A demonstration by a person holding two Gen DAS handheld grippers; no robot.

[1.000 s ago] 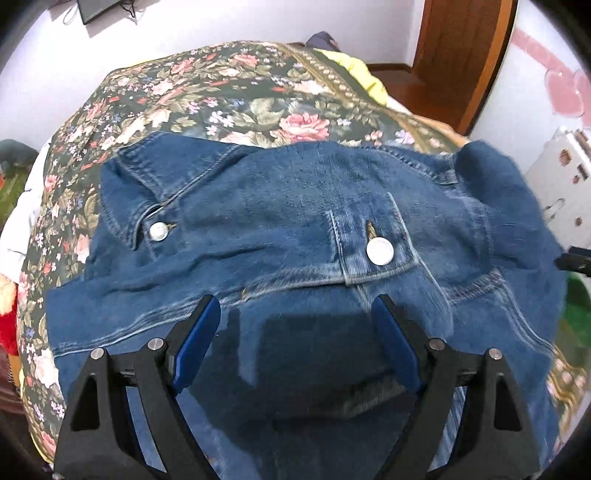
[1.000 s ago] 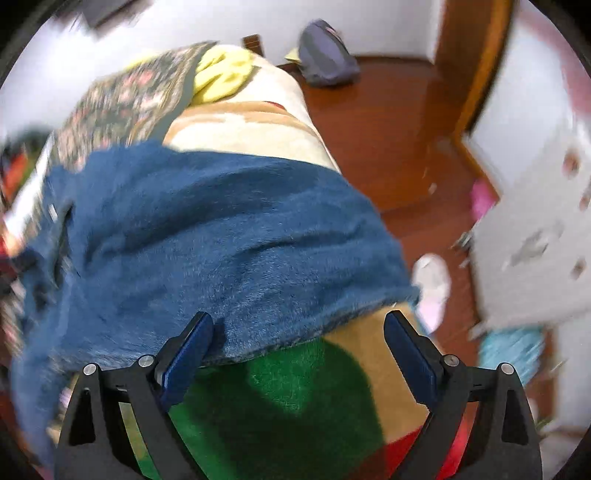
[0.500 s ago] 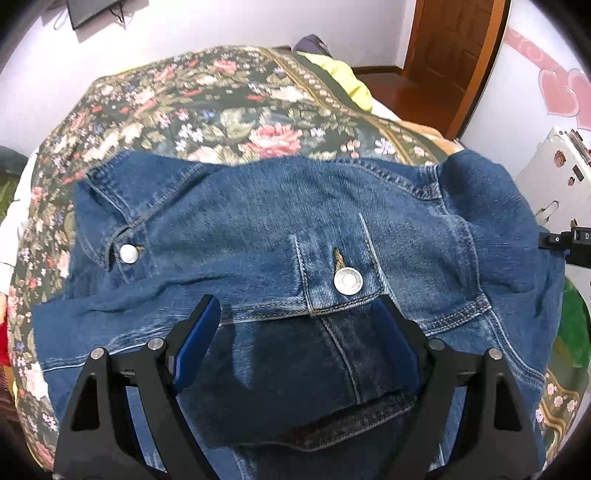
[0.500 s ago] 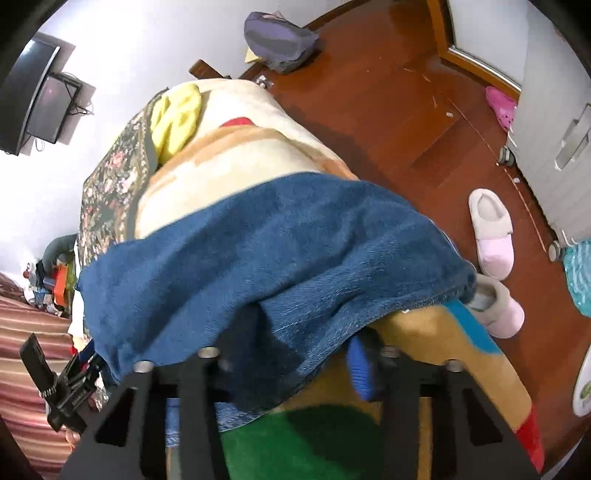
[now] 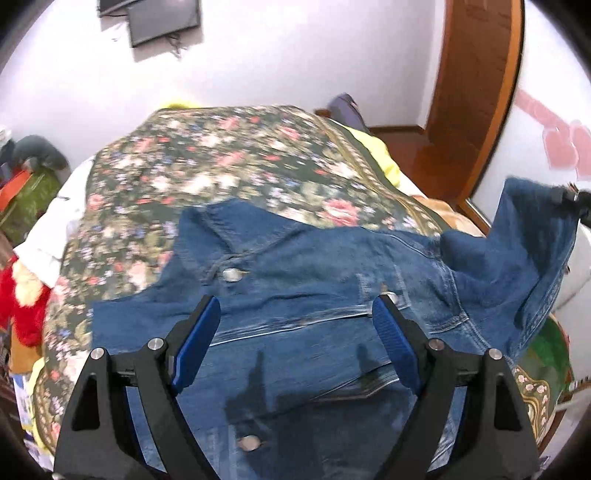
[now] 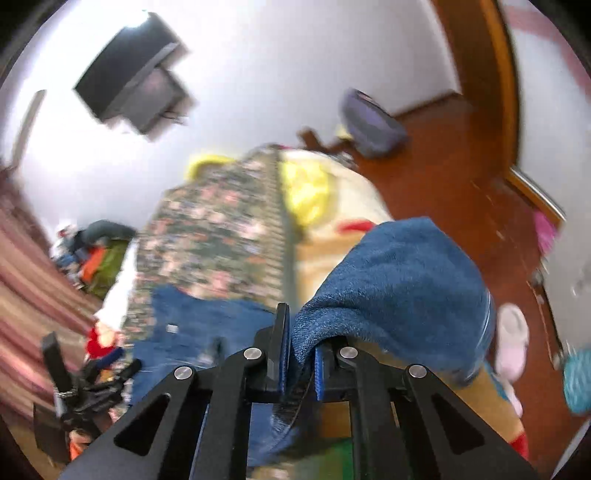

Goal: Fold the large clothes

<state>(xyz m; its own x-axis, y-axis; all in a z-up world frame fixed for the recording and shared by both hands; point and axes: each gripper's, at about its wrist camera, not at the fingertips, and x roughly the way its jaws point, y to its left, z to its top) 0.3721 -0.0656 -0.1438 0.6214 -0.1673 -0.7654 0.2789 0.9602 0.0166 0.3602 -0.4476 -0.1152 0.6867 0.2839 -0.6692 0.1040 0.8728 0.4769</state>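
Note:
A blue denim jacket [image 5: 317, 280] lies spread on a floral bedspread [image 5: 229, 166], collar to the left, metal buttons showing. My left gripper [image 5: 299, 328] is open and empty just above the jacket's front. My right gripper [image 6: 301, 354] is shut on the jacket's sleeve [image 6: 402, 280] and holds it lifted above the bed's right side. In the left wrist view the raised sleeve [image 5: 532, 240] hangs from the right gripper at the far right.
A wall TV [image 5: 162, 18] hangs above the bed's far end. A wooden door [image 5: 480, 92] and wood floor [image 6: 461, 177] lie to the right, with slippers [image 6: 511, 343] and a grey bag [image 6: 369, 125]. Red plush and clutter [image 5: 22, 291] sit left.
My right gripper has closed on the sleeve and raised it off the bed. My left gripper has tilted up and pulled back a little, still open.

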